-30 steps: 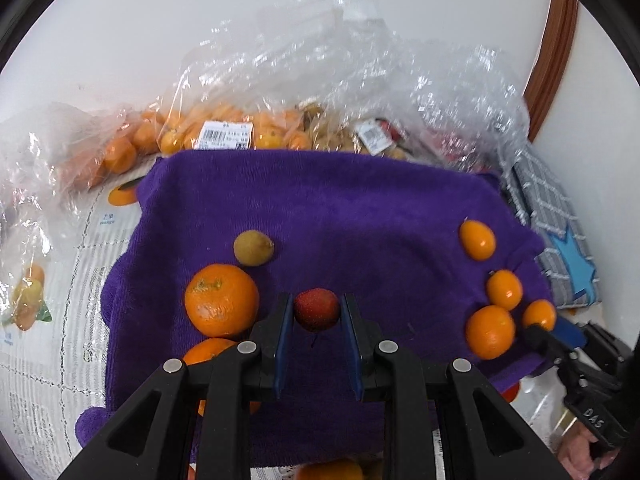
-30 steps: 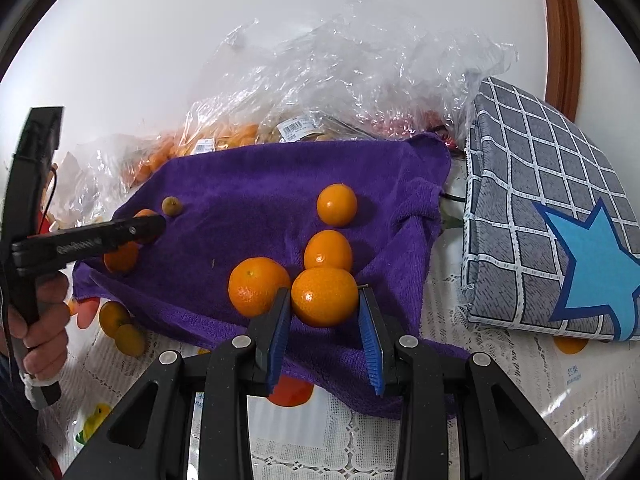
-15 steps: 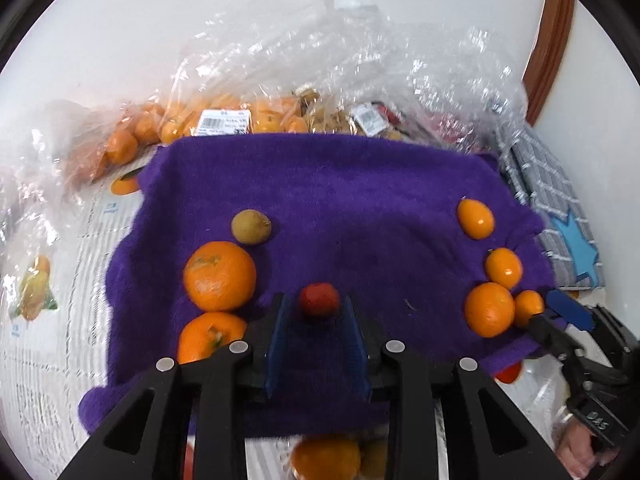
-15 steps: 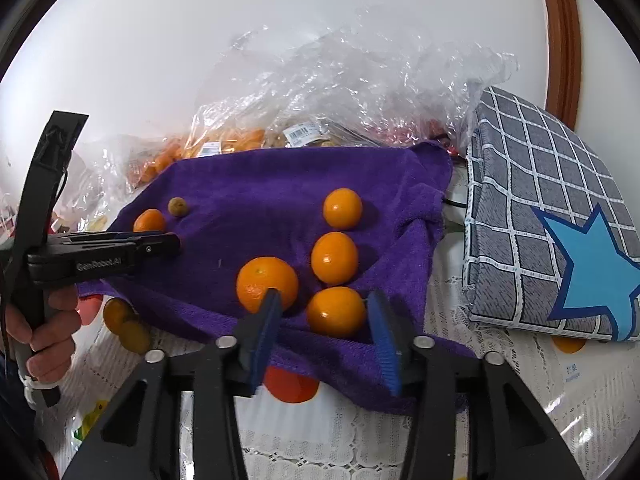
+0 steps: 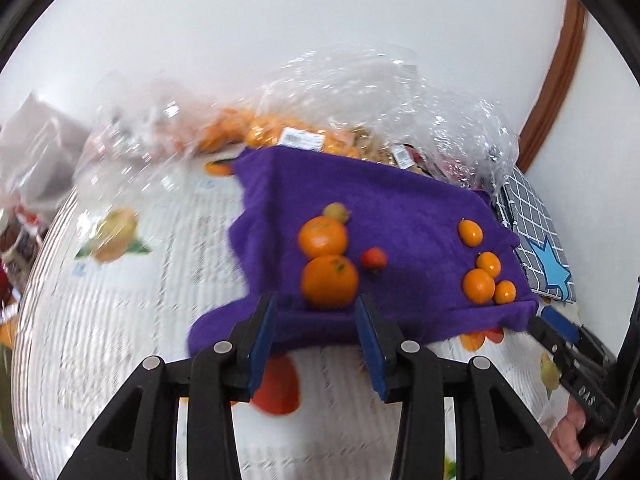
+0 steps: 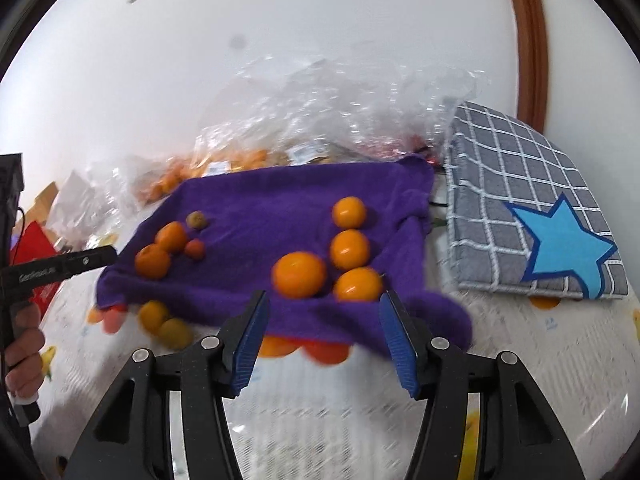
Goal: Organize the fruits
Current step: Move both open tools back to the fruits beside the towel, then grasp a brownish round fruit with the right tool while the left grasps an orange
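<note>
On the purple towel (image 5: 400, 216), fruit sits in two clusters. L side: two big oranges (image 5: 329, 286) touching, lined up front-to-back w/ a small yellow-green fruit (image 5: 336, 211) behind them; small red fruit (image 5: 374, 258) just beside the pair. R side: four small oranges (image 6: 350, 250), three in a near-far row, the fourth (image 6: 298, 275) beside the nearest. All roundish, no clear long axis.

Left gripper (image 5: 316, 344) wide open, holds nothing, near orange just ahead of the tips. Right gripper (image 6: 323, 340) also wide open, nothing held, at the towel's front edge.

Behind towel: clear plastic bags (image 5: 360, 100) w/ more fruit, barcode labels unreadable. Grey checked cushion (image 6: 520, 216) w/ blue star at R. Fruit-print tablecloth (image 5: 120, 320) beneath. "DAS" legible on right tool body.
</note>
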Demonstrator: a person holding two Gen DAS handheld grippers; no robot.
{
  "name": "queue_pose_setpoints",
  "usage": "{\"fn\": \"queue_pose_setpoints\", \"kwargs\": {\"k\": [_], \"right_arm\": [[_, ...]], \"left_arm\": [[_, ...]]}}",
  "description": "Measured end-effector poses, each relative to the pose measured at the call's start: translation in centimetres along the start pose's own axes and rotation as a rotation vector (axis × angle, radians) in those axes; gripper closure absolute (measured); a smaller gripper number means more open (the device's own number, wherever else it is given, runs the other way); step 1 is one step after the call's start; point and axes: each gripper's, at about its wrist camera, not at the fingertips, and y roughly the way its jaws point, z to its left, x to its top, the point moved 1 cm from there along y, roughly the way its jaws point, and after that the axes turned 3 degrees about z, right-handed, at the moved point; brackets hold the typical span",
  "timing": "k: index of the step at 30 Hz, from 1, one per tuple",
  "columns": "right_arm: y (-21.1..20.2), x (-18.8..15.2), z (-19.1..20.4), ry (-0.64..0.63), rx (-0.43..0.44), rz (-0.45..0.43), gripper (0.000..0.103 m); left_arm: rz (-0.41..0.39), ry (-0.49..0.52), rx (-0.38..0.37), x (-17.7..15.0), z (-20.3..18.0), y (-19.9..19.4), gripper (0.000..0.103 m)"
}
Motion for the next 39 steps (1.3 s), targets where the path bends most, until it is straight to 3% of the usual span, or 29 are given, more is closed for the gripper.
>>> {"fn": "queue_pose_setpoints", "kwargs": {"k": [2,6,12,22,26,31,39], "right_arm": [[-0.2,-0.8,1.5,-0.013,0.032,0.017,0.046],[0.8,-1.9,4.9,-0.064,0.077,0.069,0.059],[2.8,-2.7,8.9,-0.106,0.140,0.122,0.059],[6.0,-2.1,10.8,-0.130,0.150,0.200,0.059],[6.5,-2.1,11.4,-0.155,0.144,0.211,0.074],[5.5,-2.4,10.6,-0.144,0.153,0.191,0.074],[2.1,-3.0,6.2,-0.102,0.098,0.140,0.074]], "left_arm": [[0.001,-0.017,-0.005,-0.9,1.0,-0.4,0.064],[0.008,-0.031,-0.004,-2.7,2.9,-1.0,0.064],[0.014,-0.058,0.001,-4.4,5.8,-1.5,0.064],[0.021,-0.096,-0.025,-5.2,8.4,-1.4,0.064],[0.025,-0.074,-0.030,-5.4,7.9,-1.2,0.064],[0.030,-0.023,-0.051,-5.5,5.7,-0.8,0.064],[0.070,0.066,-0.185,-5.5,-1.2,1.4,0.061]]}}
